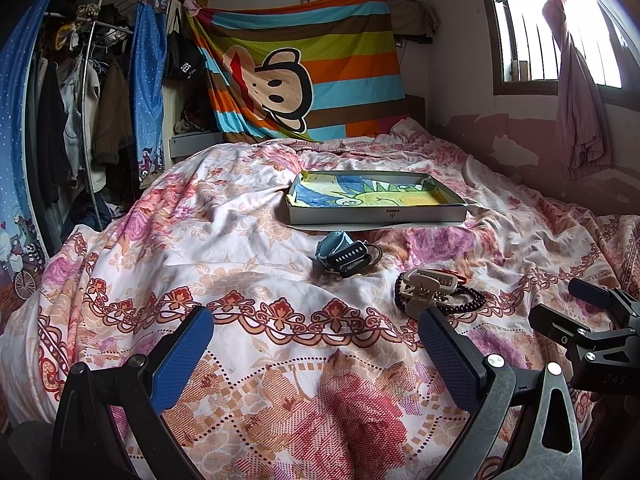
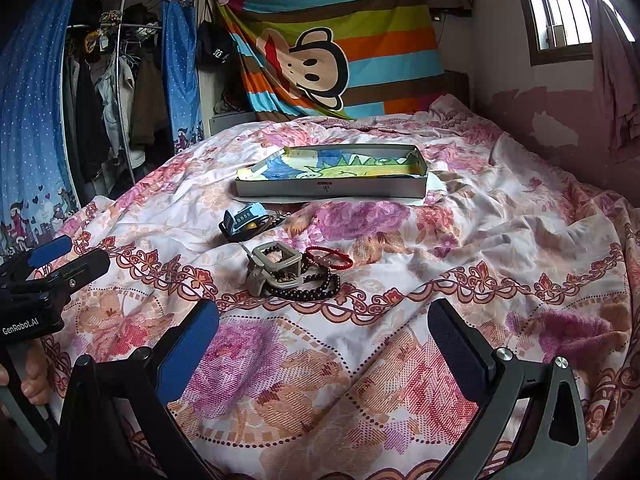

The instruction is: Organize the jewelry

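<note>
Daylight from window [image 1: 556, 24] at right, glare there; sharp centre, fisheye-bent, dark edges

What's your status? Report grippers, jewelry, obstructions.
Left gripper open, empty. Right gripper open, empty. Bead bracelets, beige watch, blue watch on the bedspread; gray box beyond. Path clear.

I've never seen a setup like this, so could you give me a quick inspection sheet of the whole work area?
Surface: rumpled floral bedspread.
Job's things: shallow box lined with a drawing, no jewelry seen inside; blue watch; beige watch on dark bead bracelets; red cord bracelet.
Clutter: nothing seen.
Grippers: left gripper and right gripper open, holding nothing.
Cables: nothing seen.
Surroundings: striped monkey cloth, clothes rack, window.
</note>
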Available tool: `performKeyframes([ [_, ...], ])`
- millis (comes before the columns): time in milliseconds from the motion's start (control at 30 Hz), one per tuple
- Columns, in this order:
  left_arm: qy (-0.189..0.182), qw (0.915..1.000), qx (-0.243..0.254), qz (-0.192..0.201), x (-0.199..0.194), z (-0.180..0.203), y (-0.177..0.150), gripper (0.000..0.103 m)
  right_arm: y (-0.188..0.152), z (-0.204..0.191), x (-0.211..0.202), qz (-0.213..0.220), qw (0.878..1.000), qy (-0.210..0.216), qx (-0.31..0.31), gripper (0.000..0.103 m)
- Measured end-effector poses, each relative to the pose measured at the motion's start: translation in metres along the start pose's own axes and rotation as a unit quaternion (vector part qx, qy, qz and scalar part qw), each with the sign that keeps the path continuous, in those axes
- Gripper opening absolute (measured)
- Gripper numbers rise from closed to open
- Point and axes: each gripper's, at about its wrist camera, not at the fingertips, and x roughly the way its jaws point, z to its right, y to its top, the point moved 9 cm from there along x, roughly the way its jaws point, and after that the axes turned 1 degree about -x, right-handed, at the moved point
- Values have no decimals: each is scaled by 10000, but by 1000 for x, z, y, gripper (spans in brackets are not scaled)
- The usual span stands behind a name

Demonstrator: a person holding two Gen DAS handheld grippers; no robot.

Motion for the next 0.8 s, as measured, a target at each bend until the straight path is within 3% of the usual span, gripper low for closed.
performKeyframes([
  [800,1,10000,5,3,0,0,0,103,2,5,-2,55,10000,-67,37,102],
])
